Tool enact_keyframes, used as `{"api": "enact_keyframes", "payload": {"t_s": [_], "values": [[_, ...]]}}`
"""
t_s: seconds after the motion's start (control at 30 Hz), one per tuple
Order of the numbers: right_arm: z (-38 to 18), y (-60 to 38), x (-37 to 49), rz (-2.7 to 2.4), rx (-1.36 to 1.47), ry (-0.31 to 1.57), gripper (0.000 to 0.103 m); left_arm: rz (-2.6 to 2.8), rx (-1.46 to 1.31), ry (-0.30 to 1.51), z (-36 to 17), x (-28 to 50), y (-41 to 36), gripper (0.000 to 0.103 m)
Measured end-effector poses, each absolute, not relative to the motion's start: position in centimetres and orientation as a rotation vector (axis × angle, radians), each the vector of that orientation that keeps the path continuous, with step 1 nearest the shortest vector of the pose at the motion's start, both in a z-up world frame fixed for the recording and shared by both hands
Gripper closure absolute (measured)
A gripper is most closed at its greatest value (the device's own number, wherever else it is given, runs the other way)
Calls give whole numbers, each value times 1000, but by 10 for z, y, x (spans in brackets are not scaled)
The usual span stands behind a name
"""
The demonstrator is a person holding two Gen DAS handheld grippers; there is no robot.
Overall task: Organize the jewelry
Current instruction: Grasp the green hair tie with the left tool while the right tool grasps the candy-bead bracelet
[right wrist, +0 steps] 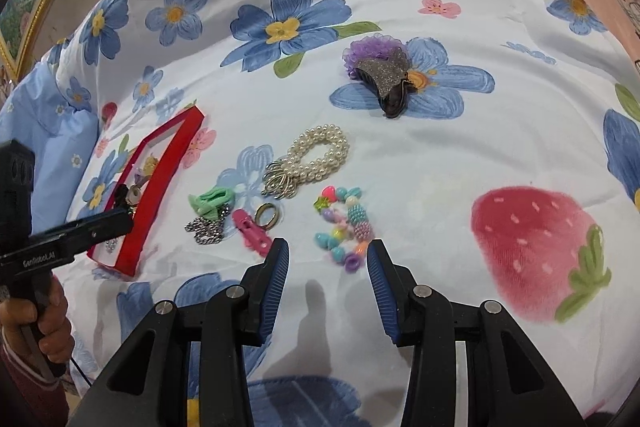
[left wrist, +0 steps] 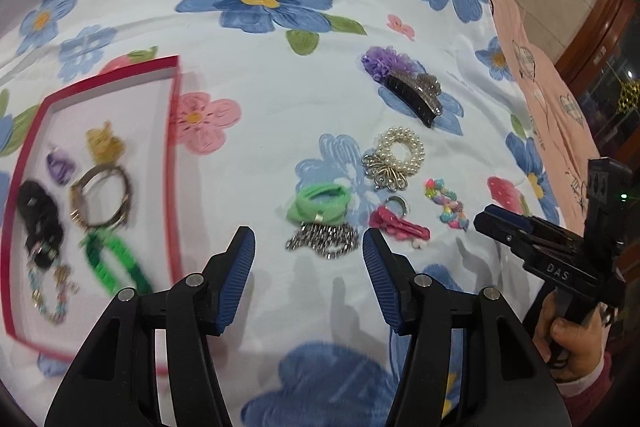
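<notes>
Both grippers hover over a flowered sheet (left wrist: 280, 99), jaws parted and empty. Ahead of the left gripper (left wrist: 309, 247) lie a silver chain (left wrist: 324, 241) and green tie (left wrist: 318, 205); the red tray (left wrist: 173, 147) sits to its left. Just ahead of the right gripper (right wrist: 328, 259) lies a bead bracelet (right wrist: 344, 223).

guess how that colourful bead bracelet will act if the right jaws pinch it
The colourful bead bracelet lies in a loose, kinked loop, so it will probably hang floppy, not hold shape. Its beads look round and glossy, so the pads may slip off one. Gripping across the strand seems safer. It looks light.
</notes>
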State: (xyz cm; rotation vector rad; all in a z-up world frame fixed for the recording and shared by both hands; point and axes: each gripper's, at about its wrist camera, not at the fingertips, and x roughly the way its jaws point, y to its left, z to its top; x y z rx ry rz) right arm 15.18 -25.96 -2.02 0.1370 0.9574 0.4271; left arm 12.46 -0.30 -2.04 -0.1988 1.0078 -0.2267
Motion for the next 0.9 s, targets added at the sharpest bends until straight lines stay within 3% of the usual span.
{"api": "enact_keyframes", "payload": {"t_s": [0.3, 0.37, 0.57, 0.67, 0.9], "values": [[-29, -255, 170, 422, 102, 982, 60, -232, -214, 1061, -46, 170, -6, 49], [-33, -253, 175, 419, 94, 994, 61, -241, -202, 1082, -53, 176, -9, 59], [-50, -245, 180, 404, 47, 1025, 63, -297, -158, 1123, -69, 179, -23, 76], [-51, -243, 180, 393, 23, 1013, 83, -322, -174, 1117, -68, 178, -22, 89], [-39, -245, 174, 411, 42, 967, 85, -321, -208, 1051, -47, 166, -10, 93]]}}
